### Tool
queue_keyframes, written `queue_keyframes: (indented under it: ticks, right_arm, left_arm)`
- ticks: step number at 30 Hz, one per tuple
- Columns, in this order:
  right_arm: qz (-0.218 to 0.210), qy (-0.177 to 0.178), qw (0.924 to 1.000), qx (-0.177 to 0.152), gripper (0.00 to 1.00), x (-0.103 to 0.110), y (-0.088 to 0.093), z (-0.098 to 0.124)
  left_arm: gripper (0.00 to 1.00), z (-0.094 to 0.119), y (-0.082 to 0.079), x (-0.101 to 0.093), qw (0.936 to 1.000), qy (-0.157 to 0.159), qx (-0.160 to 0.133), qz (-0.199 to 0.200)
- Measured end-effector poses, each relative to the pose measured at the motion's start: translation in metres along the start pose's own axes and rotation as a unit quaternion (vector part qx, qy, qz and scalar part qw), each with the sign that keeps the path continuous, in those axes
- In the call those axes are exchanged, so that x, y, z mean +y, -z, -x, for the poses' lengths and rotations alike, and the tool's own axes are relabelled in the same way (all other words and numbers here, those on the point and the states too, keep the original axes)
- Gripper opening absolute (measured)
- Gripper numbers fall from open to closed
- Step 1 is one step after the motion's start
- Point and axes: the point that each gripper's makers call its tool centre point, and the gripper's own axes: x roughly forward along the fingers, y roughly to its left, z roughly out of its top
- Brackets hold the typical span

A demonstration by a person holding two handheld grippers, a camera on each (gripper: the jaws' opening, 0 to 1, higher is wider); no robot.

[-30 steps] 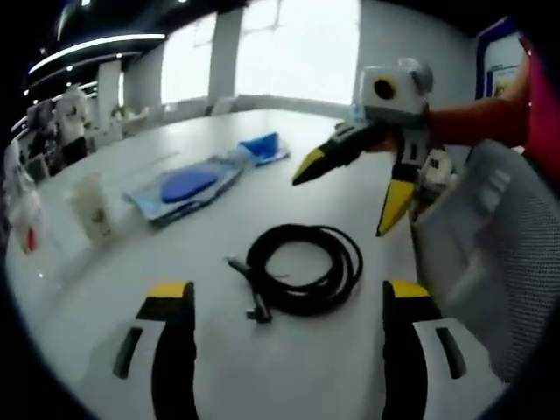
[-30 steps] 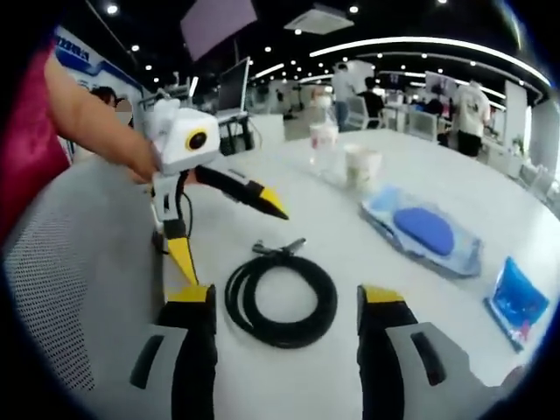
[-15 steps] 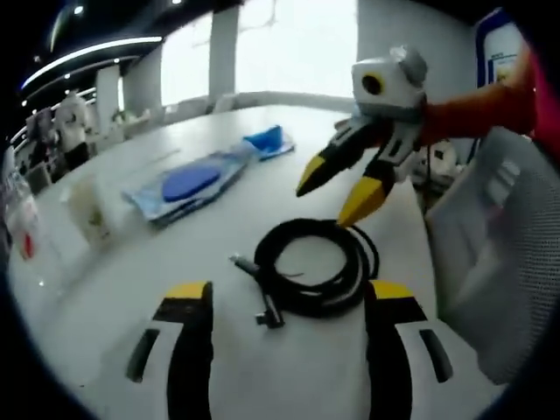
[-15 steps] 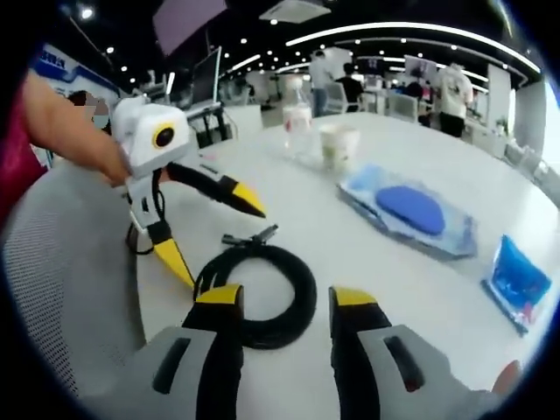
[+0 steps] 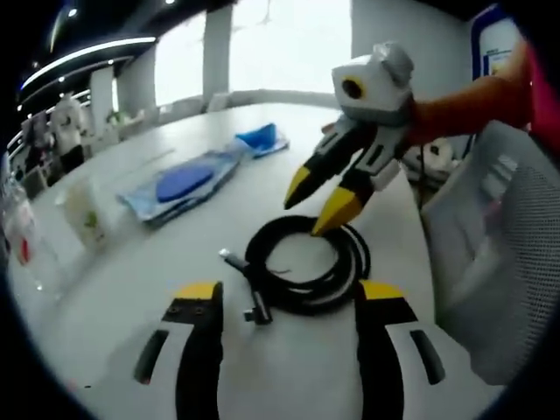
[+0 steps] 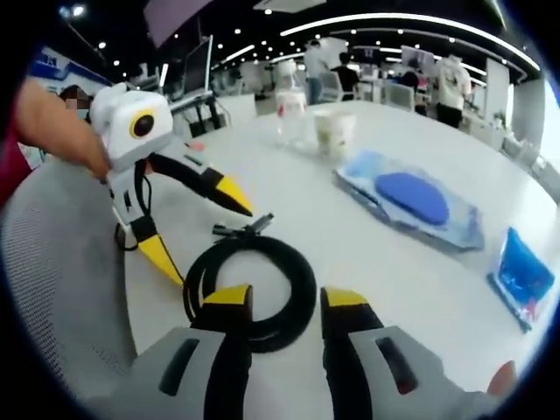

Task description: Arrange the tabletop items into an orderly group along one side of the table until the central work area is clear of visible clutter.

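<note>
A black coiled cable (image 5: 306, 262) (image 6: 254, 284) lies on the white table (image 5: 157, 262) near its edge. My left gripper (image 5: 289, 296) stands open just short of the coil, its plug end (image 5: 249, 293) between the jaws. My right gripper (image 6: 287, 299) is open with its jaws narrowed, and the coil's near rim sits between its yellow tips. In the left gripper view the right gripper (image 5: 317, 201) reaches in from the right, one tip at the coil's far rim. In the right gripper view the left gripper (image 6: 201, 232) points in from the left, open.
A blue pouch in a clear bag (image 5: 184, 184) (image 6: 407, 197), a small blue packet (image 5: 262, 137) (image 6: 523, 276), a paper cup (image 5: 83, 210) (image 6: 334, 131) and a bottle (image 6: 289, 109) stand farther out. A grey mesh chair (image 5: 499, 245) (image 6: 52, 289) borders the table edge.
My right gripper has come down onto the coil and its jaws have narrowed around the rim. My left gripper's jaws have also narrowed a little and moved closer to the cable.
</note>
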Motion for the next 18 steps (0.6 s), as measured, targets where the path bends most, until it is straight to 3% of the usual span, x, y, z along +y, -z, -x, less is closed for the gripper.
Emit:
queue_keyframes:
  ticks: [13,18]
  right_arm:
    - [-0.004,0.027,0.9995,0.017,0.15,-0.010,0.007,-0.001]
    - [-0.012,0.027,0.9994,0.019,0.14,-0.011,0.009,-0.001]
  left_arm:
    - [0.49,-0.002,-0.001,-0.005,1.0000,0.009,0.000,0.000]
    - [0.48,0.000,-0.002,-0.002,0.9999,0.009,-0.002,0.007]
